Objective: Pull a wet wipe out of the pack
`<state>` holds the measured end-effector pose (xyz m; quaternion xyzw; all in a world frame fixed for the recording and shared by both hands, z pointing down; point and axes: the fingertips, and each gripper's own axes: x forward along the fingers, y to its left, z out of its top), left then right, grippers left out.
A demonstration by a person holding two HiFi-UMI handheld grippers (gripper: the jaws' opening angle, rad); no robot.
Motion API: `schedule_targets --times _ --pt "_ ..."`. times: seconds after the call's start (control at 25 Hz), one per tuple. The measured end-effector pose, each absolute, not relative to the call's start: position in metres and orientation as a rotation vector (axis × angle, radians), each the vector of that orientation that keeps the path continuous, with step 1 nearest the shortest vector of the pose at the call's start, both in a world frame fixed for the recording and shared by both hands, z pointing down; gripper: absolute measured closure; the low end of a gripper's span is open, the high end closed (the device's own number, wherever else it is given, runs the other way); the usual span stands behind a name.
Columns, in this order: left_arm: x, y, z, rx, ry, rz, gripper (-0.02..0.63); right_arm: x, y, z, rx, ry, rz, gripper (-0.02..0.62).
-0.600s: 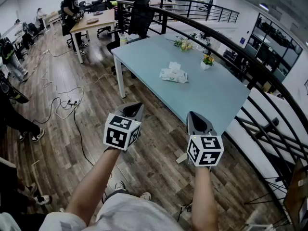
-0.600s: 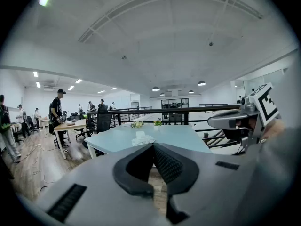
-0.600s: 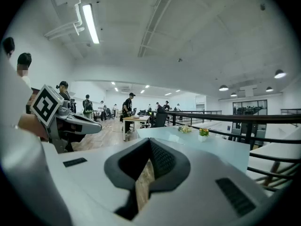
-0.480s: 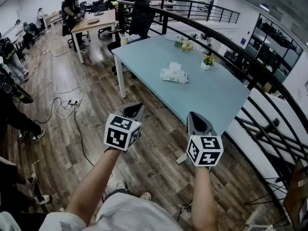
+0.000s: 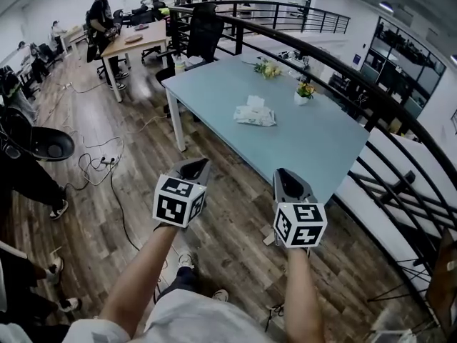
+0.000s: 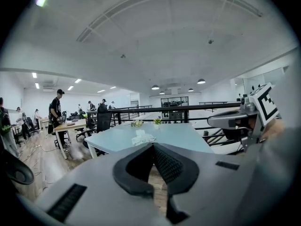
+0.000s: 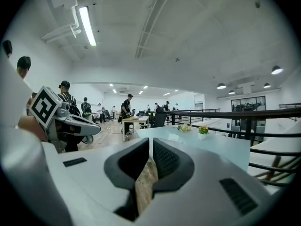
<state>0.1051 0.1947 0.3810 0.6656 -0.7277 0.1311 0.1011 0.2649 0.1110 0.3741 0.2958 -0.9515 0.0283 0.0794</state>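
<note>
The wet wipe pack (image 5: 255, 115) lies flat on the light blue table (image 5: 314, 145), with a white wipe standing up from its top. Both grippers hang over the wooden floor, short of the table's near edge. My left gripper (image 5: 194, 164) is shut with nothing in it. My right gripper (image 5: 283, 174) is also shut and empty. In the left gripper view the pack (image 6: 142, 137) shows small, far beyond the closed left gripper (image 6: 152, 145). In the right gripper view the right gripper (image 7: 150, 141) points at the table's near corner (image 7: 155, 132).
A small flower pot (image 5: 305, 91) and a bunch of flowers (image 5: 268, 67) stand at the table's far side. A black railing (image 5: 371, 102) runs along the right. Cables (image 5: 100, 164) lie on the floor at left. People stand by a wooden desk (image 5: 136, 40); a black chair (image 5: 203, 28) is behind the table.
The head view has shifted a little, so the table sits slightly higher in the picture, and one foot below has stepped forward. Both grippers keep their pose and stay shut.
</note>
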Motion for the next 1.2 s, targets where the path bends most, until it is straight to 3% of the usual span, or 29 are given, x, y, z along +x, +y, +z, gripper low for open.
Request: schedule_targets --times 1.2 --pt "-0.023 0.085 0.398 2.089 -1.99 0.374 0.612 0.139 0.027 0.383 1.021 -2.748 0.137 0.436"
